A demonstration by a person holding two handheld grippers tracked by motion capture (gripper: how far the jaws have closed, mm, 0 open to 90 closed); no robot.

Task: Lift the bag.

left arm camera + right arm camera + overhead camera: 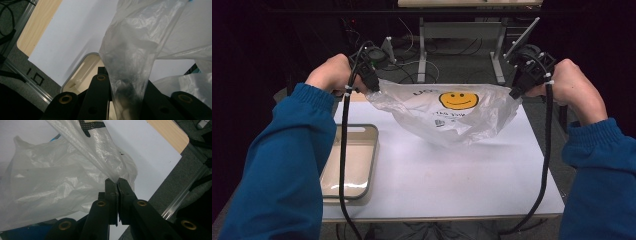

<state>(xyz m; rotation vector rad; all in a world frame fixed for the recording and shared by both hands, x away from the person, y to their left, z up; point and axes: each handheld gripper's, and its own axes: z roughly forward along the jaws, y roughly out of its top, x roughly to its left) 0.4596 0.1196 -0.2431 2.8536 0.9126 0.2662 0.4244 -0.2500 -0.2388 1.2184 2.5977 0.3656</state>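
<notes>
A clear plastic bag (452,115) with a yellow smiley face hangs stretched above the far half of the white table (452,175). My left gripper (373,86) is shut on the bag's left end, and the film (130,57) bunches between its jaws in the left gripper view. My right gripper (516,91) is shut on the bag's right end; the plastic (100,152) is pinched at the tips of its closed jaws (117,182). The bag's belly sags close to the tabletop; whether it touches is unclear.
A shallow beige tray (349,162) lies on the table's left side, below my left forearm; its rim (82,65) appears in the left gripper view. Table legs and cables (422,55) crowd the floor beyond the far edge. Black cables (344,150) trail from both grippers.
</notes>
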